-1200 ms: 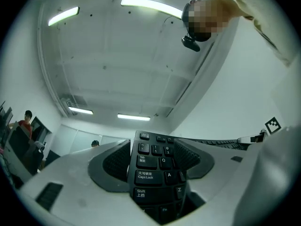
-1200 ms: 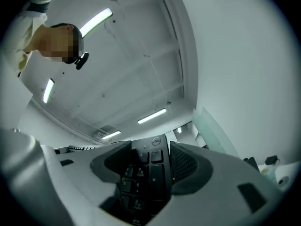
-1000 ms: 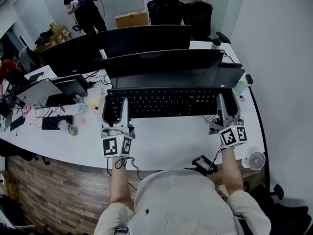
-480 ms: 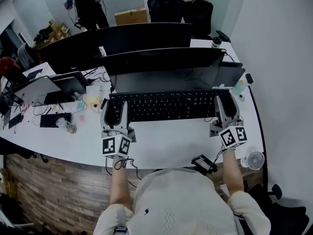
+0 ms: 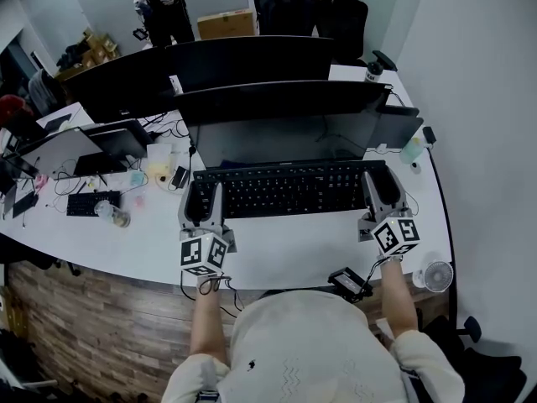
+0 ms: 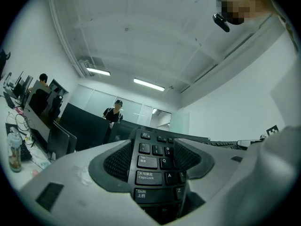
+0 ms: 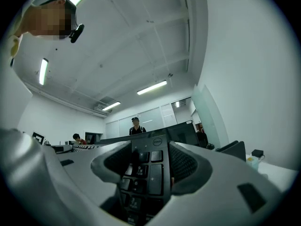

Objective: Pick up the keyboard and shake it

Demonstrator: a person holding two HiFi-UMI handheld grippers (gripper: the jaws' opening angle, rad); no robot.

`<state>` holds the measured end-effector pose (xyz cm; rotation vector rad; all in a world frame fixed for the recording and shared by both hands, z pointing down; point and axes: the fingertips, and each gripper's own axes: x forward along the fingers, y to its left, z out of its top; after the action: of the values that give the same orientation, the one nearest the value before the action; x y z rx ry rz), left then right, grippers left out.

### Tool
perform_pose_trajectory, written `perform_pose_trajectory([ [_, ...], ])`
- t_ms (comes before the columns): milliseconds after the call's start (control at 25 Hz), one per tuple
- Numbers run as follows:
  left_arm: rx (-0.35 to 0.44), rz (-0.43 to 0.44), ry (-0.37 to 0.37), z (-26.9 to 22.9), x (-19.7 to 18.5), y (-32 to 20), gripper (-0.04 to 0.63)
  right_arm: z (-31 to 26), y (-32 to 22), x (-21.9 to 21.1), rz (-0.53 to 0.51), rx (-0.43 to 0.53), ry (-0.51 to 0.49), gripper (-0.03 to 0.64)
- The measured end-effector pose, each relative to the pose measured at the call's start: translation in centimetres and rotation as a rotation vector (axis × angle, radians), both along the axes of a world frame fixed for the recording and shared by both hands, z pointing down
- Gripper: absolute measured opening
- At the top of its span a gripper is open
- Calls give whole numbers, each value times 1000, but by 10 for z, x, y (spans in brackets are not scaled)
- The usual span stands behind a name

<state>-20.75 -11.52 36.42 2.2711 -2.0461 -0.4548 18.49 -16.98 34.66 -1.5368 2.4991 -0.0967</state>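
A black full-size keyboard (image 5: 289,189) is held level over the white desk (image 5: 294,250), in front of the monitors. My left gripper (image 5: 201,201) is shut on its left end. In the left gripper view the keyboard (image 6: 149,177) shows its Tab, Caps Lock and Shift keys between the closed left gripper (image 6: 153,149). My right gripper (image 5: 382,190) is shut on the right end. The right gripper view shows the numpad corner of the keyboard (image 7: 149,171) clamped in the right gripper (image 7: 149,157). Both views tilt up toward the ceiling.
Two wide dark monitors (image 5: 277,99) stand just behind the keyboard. At the left are a laptop (image 5: 59,149), a small keyboard (image 5: 82,203) and cables. A power adapter (image 5: 350,281) and a small fan (image 5: 439,275) sit at the near edge. A person (image 5: 164,2) stands beyond the desk.
The keyboard and both grippers have shifted slightly toward me, with the same grip at both ends. The person at the back has moved to the right.
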Motion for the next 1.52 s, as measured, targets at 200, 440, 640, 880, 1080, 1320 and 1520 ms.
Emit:
perform_pose_trajectory([
  [200, -38, -1, 8, 16, -4, -1, 275, 15, -2, -4, -1, -39, 7, 239],
  [440, -86, 2, 19, 35, -4, -5, 275, 32, -5, -5, 5, -90, 19, 239],
  [640, -126, 13, 21, 52, 0, -10, 275, 48, -7, 0, 18, -134, 27, 239],
  [880, -176, 23, 29, 74, 4, -12, 275, 69, -7, 5, 32, -186, 38, 239],
  [1080, -214, 26, 33, 90, 6, -13, 275, 85, -6, 7, 36, -224, 46, 241],
  [1320, -262, 28, 42, 111, 8, -12, 275, 105, -7, 7, 37, -273, 55, 241],
  [1520, -302, 31, 49, 128, 8, -13, 275, 120, -7, 8, 41, -314, 65, 241],
])
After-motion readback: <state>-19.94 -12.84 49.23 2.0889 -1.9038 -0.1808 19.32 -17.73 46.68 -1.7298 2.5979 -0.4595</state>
